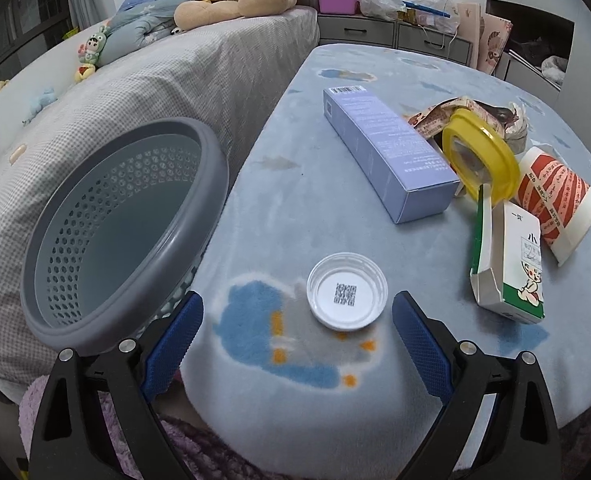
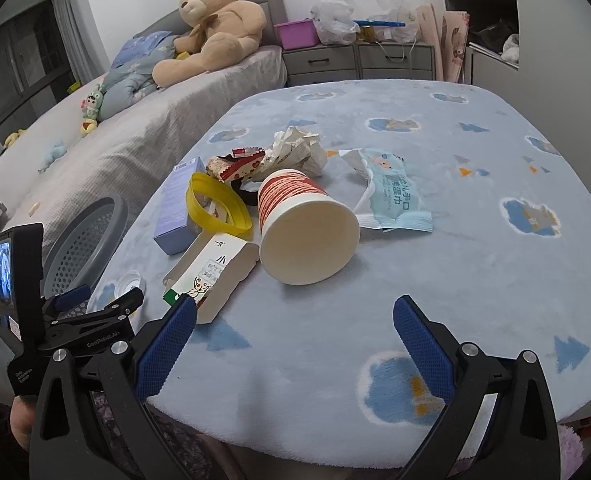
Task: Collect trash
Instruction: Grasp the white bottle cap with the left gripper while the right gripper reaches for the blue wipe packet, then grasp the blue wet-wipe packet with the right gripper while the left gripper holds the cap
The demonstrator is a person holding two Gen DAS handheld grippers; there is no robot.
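Trash lies on a table under a blue cloud-print blanket (image 2: 455,264). A white lid (image 1: 347,290) sits just ahead of my open, empty left gripper (image 1: 297,322). Further off lie a lilac box (image 1: 387,148), a yellow ring lid (image 1: 481,156), a green-and-white carton (image 1: 509,264) and a red-and-white paper cup (image 1: 557,204). My right gripper (image 2: 295,324) is open and empty, below the tipped cup (image 2: 307,224) and beside the carton (image 2: 211,276). A crumpled paper (image 2: 299,148), a snack wrapper (image 2: 235,168) and a wet-wipe pack (image 2: 391,192) lie behind. The left gripper (image 2: 95,300) shows at the left.
A grey perforated bin (image 1: 115,228) stands left of the table, against a bed (image 1: 135,92) with a teddy bear (image 2: 215,24). Grey drawers (image 2: 359,60) with bags and a pink tub (image 2: 295,34) stand at the back.
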